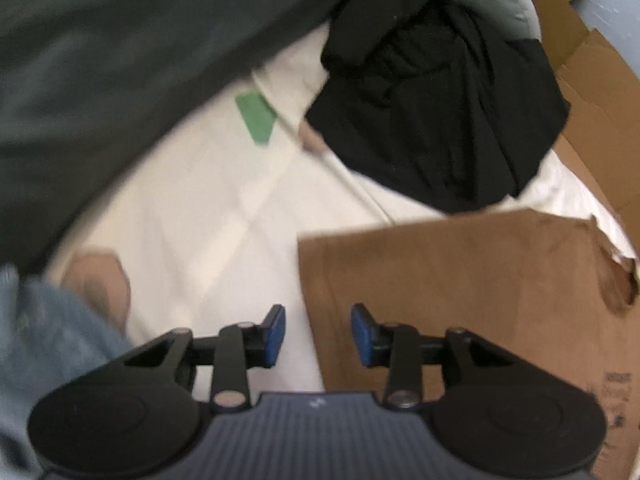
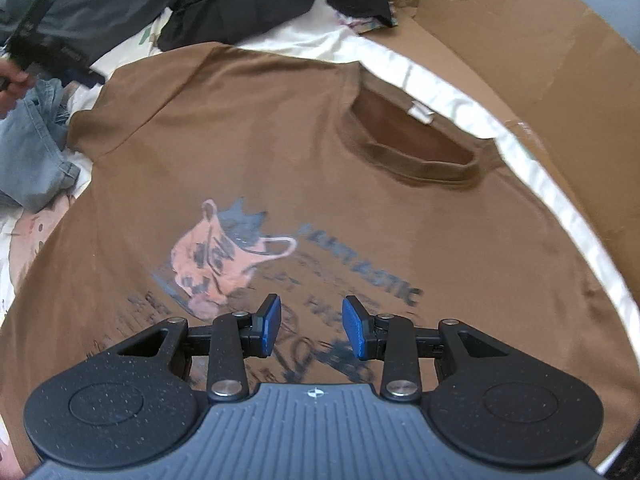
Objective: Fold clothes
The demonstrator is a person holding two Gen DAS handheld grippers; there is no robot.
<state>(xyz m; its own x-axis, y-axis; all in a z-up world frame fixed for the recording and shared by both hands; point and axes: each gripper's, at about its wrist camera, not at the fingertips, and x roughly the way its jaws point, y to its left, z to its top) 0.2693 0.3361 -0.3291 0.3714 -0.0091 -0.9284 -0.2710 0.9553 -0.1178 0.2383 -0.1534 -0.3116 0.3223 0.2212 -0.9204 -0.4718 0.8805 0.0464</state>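
A brown T-shirt [image 2: 280, 152] with a pink and grey print lies spread flat on a white sheet [image 2: 448, 96], its collar toward the upper right. My right gripper [image 2: 312, 330] hovers over the print, jaws apart with nothing between the blue pads. In the left wrist view, a brown edge of the T-shirt [image 1: 400, 280] lies at the lower right. My left gripper [image 1: 318, 334] is open above that edge and the white sheet [image 1: 208, 208], holding nothing. That left gripper shows blurred at the far top left of the right wrist view, in a hand [image 2: 12, 84].
A black garment pile [image 1: 440, 100] lies ahead of the left gripper, beside a grey garment [image 1: 100, 80]. Light blue denim [image 2: 32, 152] is bunched left of the shirt. Cardboard walls [image 2: 540, 60] border the sheet on the right. A green tag [image 1: 256, 118] lies on the sheet.
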